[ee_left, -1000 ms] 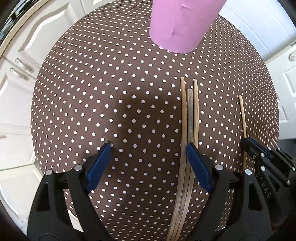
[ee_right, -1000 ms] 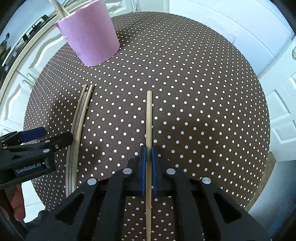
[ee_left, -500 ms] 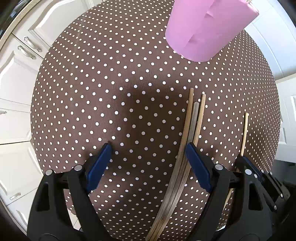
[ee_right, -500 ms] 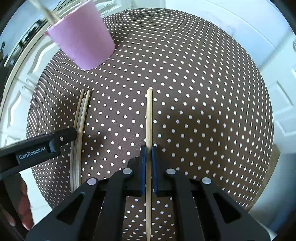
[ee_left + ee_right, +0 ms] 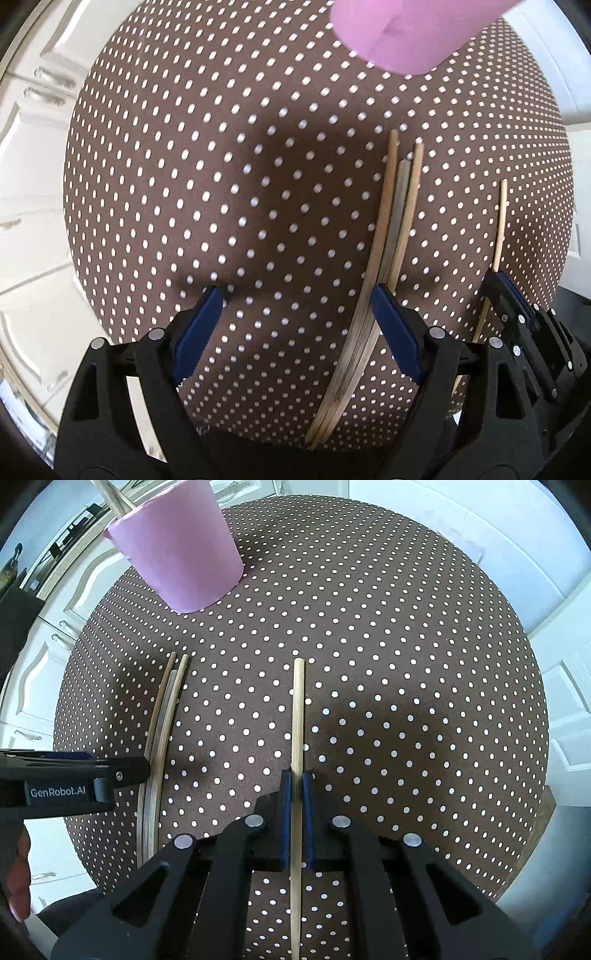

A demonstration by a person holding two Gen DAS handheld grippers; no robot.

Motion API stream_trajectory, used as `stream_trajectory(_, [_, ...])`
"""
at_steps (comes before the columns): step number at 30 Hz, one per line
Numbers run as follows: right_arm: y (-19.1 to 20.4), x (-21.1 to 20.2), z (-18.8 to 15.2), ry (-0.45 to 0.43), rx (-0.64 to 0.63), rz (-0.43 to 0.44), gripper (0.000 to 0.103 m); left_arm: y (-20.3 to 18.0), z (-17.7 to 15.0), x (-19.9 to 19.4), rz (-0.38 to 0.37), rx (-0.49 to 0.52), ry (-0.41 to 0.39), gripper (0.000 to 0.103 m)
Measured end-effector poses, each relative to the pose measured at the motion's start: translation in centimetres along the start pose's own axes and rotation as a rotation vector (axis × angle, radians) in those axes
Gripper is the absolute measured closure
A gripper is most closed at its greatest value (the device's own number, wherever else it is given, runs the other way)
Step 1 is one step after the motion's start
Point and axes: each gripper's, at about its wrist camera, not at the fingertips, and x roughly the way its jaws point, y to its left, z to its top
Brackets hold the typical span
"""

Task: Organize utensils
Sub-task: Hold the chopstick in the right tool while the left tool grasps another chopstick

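Currently, step: a chopstick pickup.
Right gripper (image 5: 296,781): clamped on a single chopstick (image 5: 297,716) lying on the dotted table (image 5: 406,664).
Left gripper (image 5: 295,310): jaws wide, empty, beside three chopsticks (image 5: 391,236).
Next move: probably lifting toward the pink cup (image 5: 181,550).
Hidden: cup interior, chopsticks' near ends.

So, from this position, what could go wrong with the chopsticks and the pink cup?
1. The right gripper pinches one chopstick well off its middle; the long free end may swing or slip when lifted.
2. The open left gripper has a finger over the three chopsticks; closing might scatter them.
3. The pink cup looks light; a poke could tip it.
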Motion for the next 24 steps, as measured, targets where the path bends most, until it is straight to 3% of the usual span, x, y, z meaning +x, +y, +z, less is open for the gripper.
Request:
stream_trajectory(7, [-0.9, -0.5, -0.2, -0.007, 0.028, 0.009, 0.098, 0.2, 1.0, 2.0, -0.032, -0.007, 0.026, 0.022])
stream_trajectory(11, [-1.1, -0.9, -0.5, -0.007, 0.035, 0.007, 0.098, 0.5, 1.4, 2.0, 0.025, 0.031, 0.008, 0.022])
stream_trajectory(14, [-1.2, -1.2, -0.7, -0.008, 0.043, 0.01, 0.098, 0.2, 1.2, 2.4, 0.061, 0.066, 0.034, 0.033])
stream_trajectory(22, [-1.4, -1.2, -1.8, -0.017, 0.048, 0.011, 0.098, 1.3, 1.0, 3.3, 0.026, 0.072, 0.001, 0.038])
stream_trajectory(24, [-1.5, -1.2, -1.9, -0.019, 0.055, 0.014, 0.098, 1.0, -0.2, 3.1, 0.027, 0.089, -0.022, 0.053])
